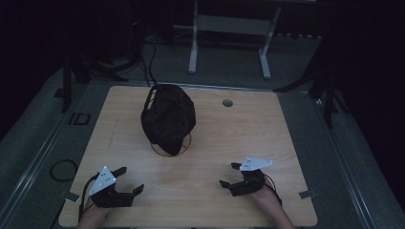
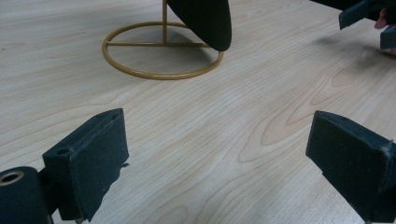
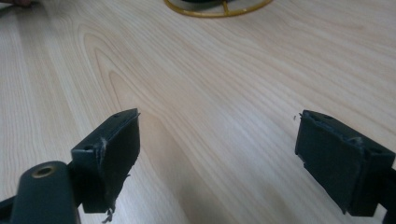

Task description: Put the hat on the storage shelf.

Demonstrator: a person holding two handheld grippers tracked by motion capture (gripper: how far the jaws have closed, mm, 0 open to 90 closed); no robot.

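Tools rest low at the near edge of the desk point(image 1: 267, 119), one at each side, and both have their jaws spread wide with nothing between them. The left tool point(image 1: 125, 180) sits at the near left, its black pads point(image 2: 95, 158) standing well apart over bare wood; it looks toward the middle of the desk. The right tool point(image 1: 230, 175) sits at the near right, also angled inward, its pads point(image 3: 112, 154) likewise far apart and empty. I judge this a ready pose: both tools open and aimed at the same spot, so each can close in from its own side.

That spot is the cap point(image 1: 168, 117), a black one, well apart from both tools, just left of the desk's centre and farther back. It hangs on a gold wire stand point(image 2: 161, 51) whose ring base lies flat on the wood, with a thin post rising from it. The stand keeps the cap off the desk and in shape, so its brim point(image 2: 205, 21) hangs free above the ring, an easy edge to grip.

Farther right, near the far edge, is a small round hole point(image 1: 228, 103) in the desk.
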